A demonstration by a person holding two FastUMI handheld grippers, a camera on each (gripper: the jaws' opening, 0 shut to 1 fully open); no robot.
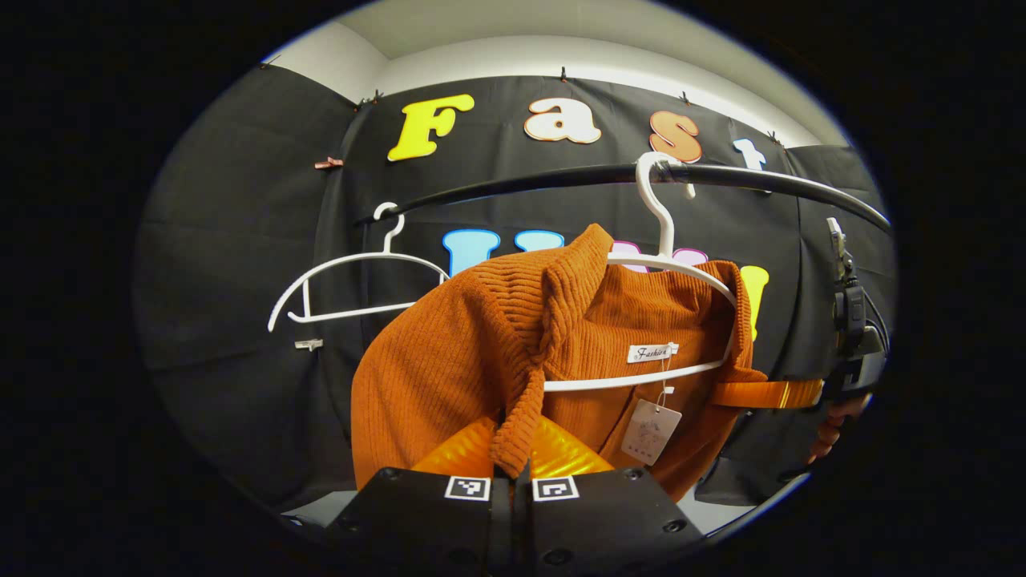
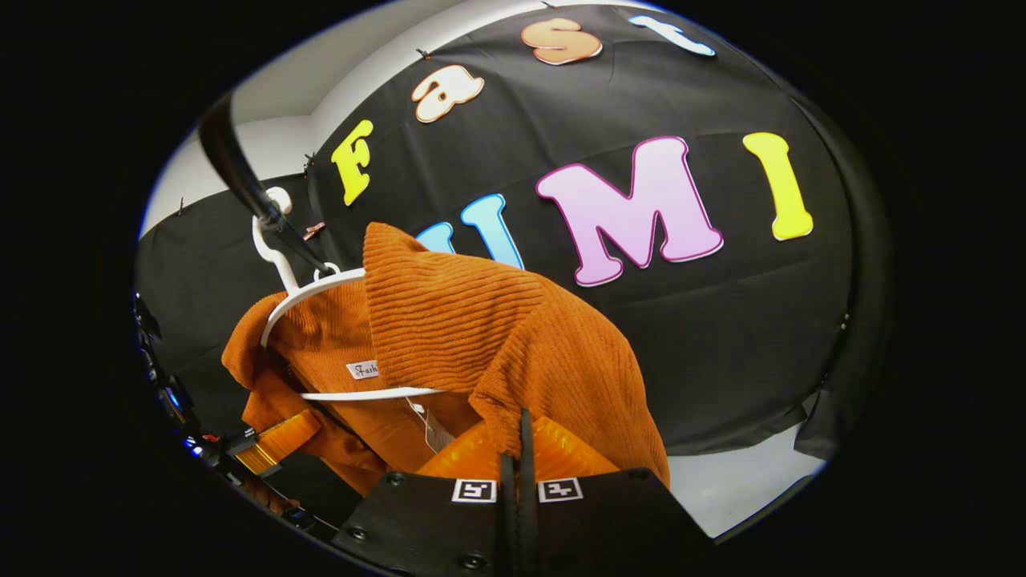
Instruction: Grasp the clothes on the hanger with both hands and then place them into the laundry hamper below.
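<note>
Your left gripper (image 1: 513, 465) and right gripper (image 2: 519, 449) are each pinched on the orange sweater (image 1: 449, 361), which hangs on the white hanger (image 1: 665, 264) – pull unevenly and the collar may snag, dragging the hanger off the rail (image 1: 561, 178)

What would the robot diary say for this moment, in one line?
left gripper: shut on sweater | right gripper: shut on sweater | sweater: partly on white hanger | hanger: hooked on rail
</note>
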